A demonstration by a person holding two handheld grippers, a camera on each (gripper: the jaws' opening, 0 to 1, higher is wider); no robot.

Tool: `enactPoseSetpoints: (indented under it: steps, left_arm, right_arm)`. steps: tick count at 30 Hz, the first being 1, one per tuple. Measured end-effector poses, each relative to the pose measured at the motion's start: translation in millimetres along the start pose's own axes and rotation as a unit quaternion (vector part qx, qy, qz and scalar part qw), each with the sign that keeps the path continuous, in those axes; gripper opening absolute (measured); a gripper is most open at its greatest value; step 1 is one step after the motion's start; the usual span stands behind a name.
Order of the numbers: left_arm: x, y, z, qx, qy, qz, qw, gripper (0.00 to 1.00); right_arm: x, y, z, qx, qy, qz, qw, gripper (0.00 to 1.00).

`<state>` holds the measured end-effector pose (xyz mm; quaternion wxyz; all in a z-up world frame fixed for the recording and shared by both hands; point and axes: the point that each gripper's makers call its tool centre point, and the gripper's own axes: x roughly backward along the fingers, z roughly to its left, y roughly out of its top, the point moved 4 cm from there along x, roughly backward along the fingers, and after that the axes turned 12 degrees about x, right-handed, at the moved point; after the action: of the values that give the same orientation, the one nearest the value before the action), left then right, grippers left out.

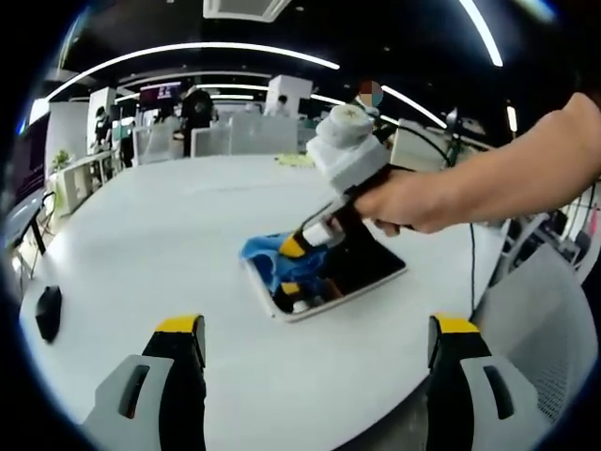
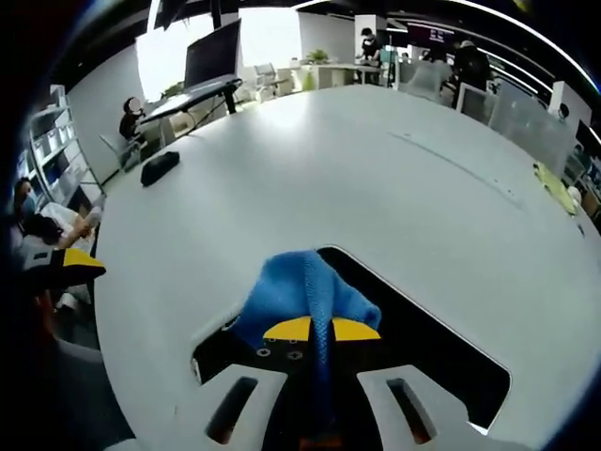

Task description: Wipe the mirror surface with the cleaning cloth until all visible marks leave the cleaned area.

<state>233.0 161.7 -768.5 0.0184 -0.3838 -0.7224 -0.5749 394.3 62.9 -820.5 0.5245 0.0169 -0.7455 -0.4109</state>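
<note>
left gripper view | right tool [image 1: 302, 246] pinching cloth [image 1: 272, 258] on mirror [image 1: 362, 266] | left tool [image 1: 315, 352] spread, hovering

A dark rectangular mirror [image 1: 362, 268] with a white frame lies flat on the desk; a bunched blue cloth [image 2: 302, 291] rests on one end.

A large white round desk [image 1: 169, 244] stands in an open-plan office, with curved strip lights [image 1: 197, 54] on the dark ceiling above it. Beyond the desk's far edge are white partitions [image 1: 235, 132], a bright window [image 2: 272, 33] and a dark monitor [image 2: 211, 54]. A grey mesh chair [image 1: 540, 310] stands beside the desk.
</note>
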Motion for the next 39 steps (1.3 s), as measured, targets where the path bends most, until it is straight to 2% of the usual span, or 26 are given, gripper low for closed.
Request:
enactPoseSetpoints:
  steps: [6,39]
  left_arm:
    - [0,0.1,-1.5,-0.004,-0.003,0.001,1.0,0.99]
    - [-1,-0.7,1.4,0.0,0.002,0.001,1.0,0.99]
  right_arm:
    - [8,-12.2,-10,-0.026,-0.002,-0.002,0.9997,0.01]
    - [41,-59.6,-49,-0.032,-0.008,0.011,0.9994,0.01]
